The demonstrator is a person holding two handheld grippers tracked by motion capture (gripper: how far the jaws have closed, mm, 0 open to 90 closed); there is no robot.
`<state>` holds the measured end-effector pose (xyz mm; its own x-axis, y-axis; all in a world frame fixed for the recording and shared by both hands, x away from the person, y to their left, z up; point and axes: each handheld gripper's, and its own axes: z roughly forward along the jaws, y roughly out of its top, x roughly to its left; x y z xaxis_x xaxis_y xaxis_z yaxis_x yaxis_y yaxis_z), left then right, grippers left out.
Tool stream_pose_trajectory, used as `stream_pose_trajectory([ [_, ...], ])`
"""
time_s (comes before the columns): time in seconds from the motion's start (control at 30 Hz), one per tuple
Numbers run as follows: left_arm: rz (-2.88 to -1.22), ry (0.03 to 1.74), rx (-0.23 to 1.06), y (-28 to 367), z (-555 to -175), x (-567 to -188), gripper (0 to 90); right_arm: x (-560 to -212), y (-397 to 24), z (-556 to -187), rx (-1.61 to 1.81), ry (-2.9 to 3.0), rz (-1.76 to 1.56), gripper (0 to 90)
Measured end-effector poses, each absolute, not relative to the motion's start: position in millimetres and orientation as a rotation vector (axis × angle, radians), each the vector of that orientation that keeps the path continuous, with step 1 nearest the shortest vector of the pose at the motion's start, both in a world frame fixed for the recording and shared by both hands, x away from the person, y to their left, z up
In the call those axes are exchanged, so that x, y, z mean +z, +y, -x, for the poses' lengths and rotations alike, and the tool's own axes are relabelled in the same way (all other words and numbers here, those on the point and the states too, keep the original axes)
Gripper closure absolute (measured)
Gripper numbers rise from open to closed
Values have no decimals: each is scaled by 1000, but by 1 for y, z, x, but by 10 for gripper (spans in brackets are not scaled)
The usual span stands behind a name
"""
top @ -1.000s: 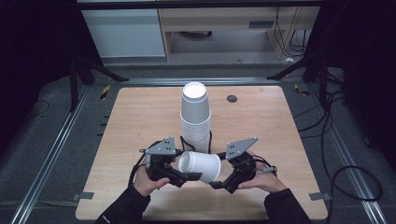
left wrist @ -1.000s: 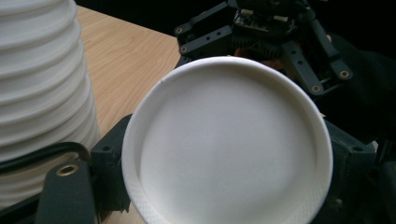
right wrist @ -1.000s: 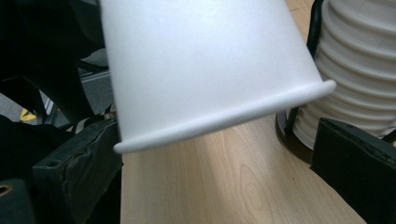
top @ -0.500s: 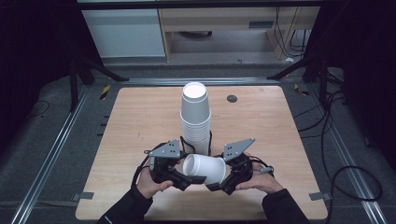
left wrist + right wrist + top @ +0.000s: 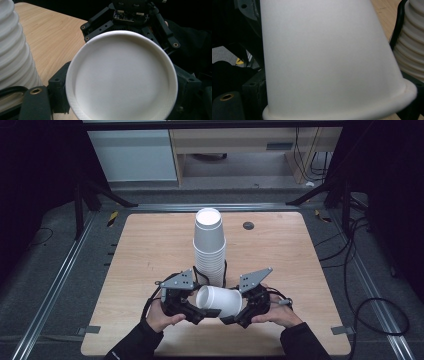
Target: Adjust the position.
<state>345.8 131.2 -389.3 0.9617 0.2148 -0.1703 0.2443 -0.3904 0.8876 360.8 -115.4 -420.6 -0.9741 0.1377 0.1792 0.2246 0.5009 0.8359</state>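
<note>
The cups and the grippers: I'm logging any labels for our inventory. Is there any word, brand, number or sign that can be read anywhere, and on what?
None can be read.
Held cup: plain white, no print.
Stack of cups: plain white, no print.
Right gripper, circuit board in the left gripper view: markings too small to read.
Left gripper: no label visible.
Table: bare wood, no text.

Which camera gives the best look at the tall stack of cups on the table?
The high view: the stack of cups stands whole and upright behind the sideways cup. The left gripper view catches just its ribbed rims at the left edge, the right gripper view a few rims at the right edge.
</note>
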Motion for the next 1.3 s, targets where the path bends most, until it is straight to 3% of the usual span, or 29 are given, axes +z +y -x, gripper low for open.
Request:
stream_pose_trajectory([
  [0.6, -2057, 385, 14, 159, -352, -381, 118, -404, -129, -370, -1362, -2856, 323, 98],
  [1.3, -2129, 413, 0, 150, -352, -401, 98, -396, -91, -374, -1036, -3087, 139, 98],
])
